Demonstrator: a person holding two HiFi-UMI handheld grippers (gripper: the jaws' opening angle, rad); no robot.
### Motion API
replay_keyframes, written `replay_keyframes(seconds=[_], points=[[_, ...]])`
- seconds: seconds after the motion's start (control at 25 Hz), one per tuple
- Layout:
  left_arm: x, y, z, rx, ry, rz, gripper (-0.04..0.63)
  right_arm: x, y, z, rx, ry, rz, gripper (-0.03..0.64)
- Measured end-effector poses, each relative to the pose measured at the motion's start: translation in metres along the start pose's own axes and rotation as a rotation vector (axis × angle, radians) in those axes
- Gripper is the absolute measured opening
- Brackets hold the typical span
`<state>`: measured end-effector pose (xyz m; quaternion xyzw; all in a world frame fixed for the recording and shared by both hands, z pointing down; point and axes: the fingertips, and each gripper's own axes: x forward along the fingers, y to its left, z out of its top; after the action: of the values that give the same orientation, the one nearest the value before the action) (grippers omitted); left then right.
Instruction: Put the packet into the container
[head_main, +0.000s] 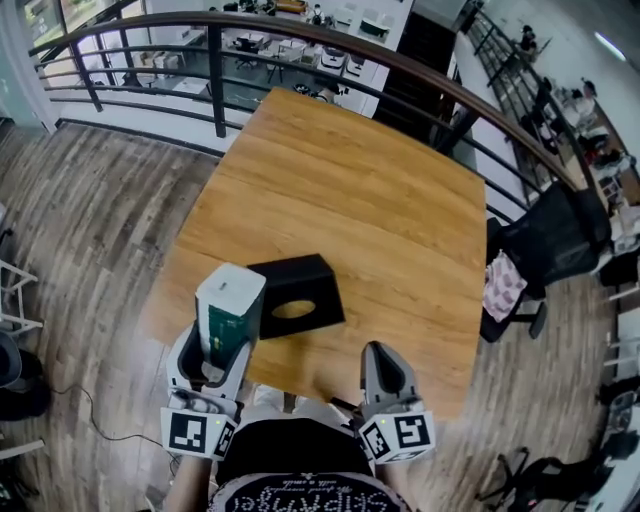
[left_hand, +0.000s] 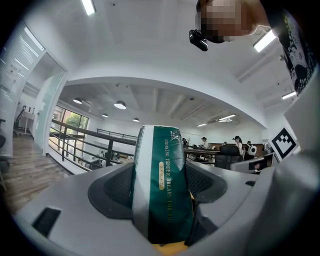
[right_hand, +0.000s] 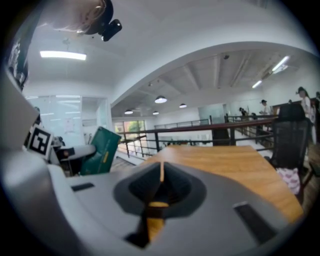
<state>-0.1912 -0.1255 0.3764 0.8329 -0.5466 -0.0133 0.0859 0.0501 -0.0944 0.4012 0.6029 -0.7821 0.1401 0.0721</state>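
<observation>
Item: green-and-white packet (head_main: 230, 312), clamped upright in left gripper (head_main: 222, 350), near black container (head_main: 312, 275) (oval top slot, seemingly narrow). Right gripper (head_main: 380, 354): jaws together, empty. Handling: align the packet's narrow end with the slot, then lower squarely.

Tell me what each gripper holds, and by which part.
Left gripper clamps the green packet by its lower end; the top sticks out. Right gripper is shut, holding nothing.

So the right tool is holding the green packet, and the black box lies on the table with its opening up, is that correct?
Not the right one: the left tool holds the green packet, clamped between its jaws, as the left gripper view shows. The right tool is shut and empty. The black box does lie on the table, opening up.
</observation>
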Motion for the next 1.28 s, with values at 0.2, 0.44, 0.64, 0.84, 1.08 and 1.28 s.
replay_keyframes(seconds=[0.2, 0.44, 0.64, 0.84, 1.08, 1.28], points=[[0.002, 0.011, -0.008, -0.012, 0.027, -0.013, 0.348, 0.005, 0.008, -0.002, 0.004, 0.015, -0.014, 0.040], [0.003, 0.015, -0.010, -0.017, 0.037, -0.016, 0.348, 0.008, 0.009, -0.001, 0.002, 0.018, -0.022, 0.040], [0.006, 0.013, -0.008, -0.015, 0.034, -0.005, 0.348, 0.011, 0.004, 0.002, 0.003, 0.013, -0.015, 0.040], [0.011, 0.014, -0.006, -0.010, 0.026, 0.012, 0.348, 0.018, -0.001, 0.006, 0.002, 0.003, -0.001, 0.040], [0.022, 0.007, -0.004, -0.008, 0.018, 0.032, 0.348, 0.023, -0.018, 0.012, -0.001, 0.000, 0.007, 0.040], [0.033, -0.009, -0.002, -0.004, 0.019, 0.035, 0.348, 0.020, -0.038, 0.014, 0.000, 0.007, 0.004, 0.040]])
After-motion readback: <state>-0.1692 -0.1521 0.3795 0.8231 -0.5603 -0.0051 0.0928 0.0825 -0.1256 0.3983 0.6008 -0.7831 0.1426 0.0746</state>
